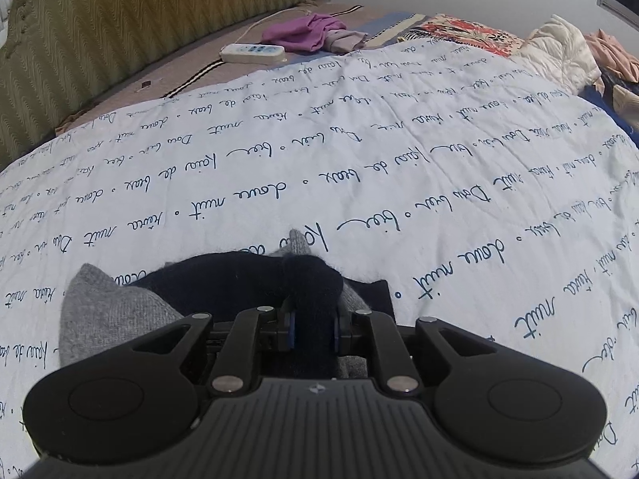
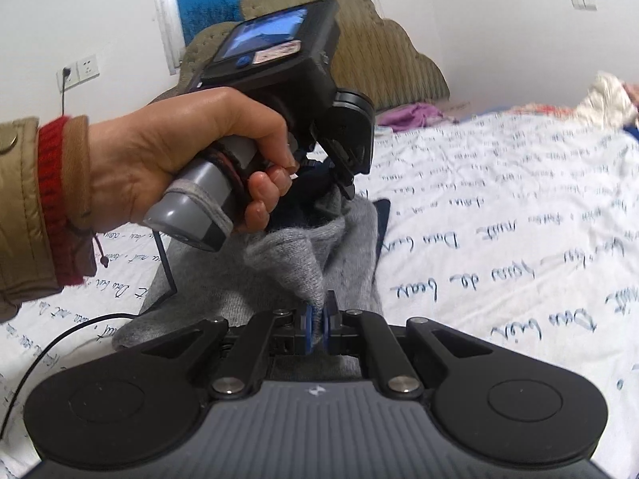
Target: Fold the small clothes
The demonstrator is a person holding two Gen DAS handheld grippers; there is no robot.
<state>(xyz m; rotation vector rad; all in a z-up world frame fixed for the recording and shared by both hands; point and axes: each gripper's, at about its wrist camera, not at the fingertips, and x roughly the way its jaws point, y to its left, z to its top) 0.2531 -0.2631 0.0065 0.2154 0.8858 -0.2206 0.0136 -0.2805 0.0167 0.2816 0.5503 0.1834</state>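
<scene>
A small grey knit garment (image 2: 287,263) with a dark navy part (image 1: 247,279) hangs between both grippers above the bed. My left gripper (image 1: 313,325) is shut on a bunched fold of the navy fabric; grey knit (image 1: 112,311) spreads to its left. My right gripper (image 2: 317,323) is shut on a grey corner of the same garment. In the right wrist view the left gripper (image 2: 339,167) is just ahead and higher, held by a hand (image 2: 179,151), with the cloth draping down from it.
A white bedsheet with blue script (image 1: 399,167) covers the bed. At the far side lie a purple cloth (image 1: 303,32), a white power strip (image 1: 251,52), a floral cloth (image 1: 467,36) and a cream quilt (image 1: 559,52). An olive headboard (image 1: 120,40) stands at the left. A black cable (image 2: 60,343) trails over the sheet.
</scene>
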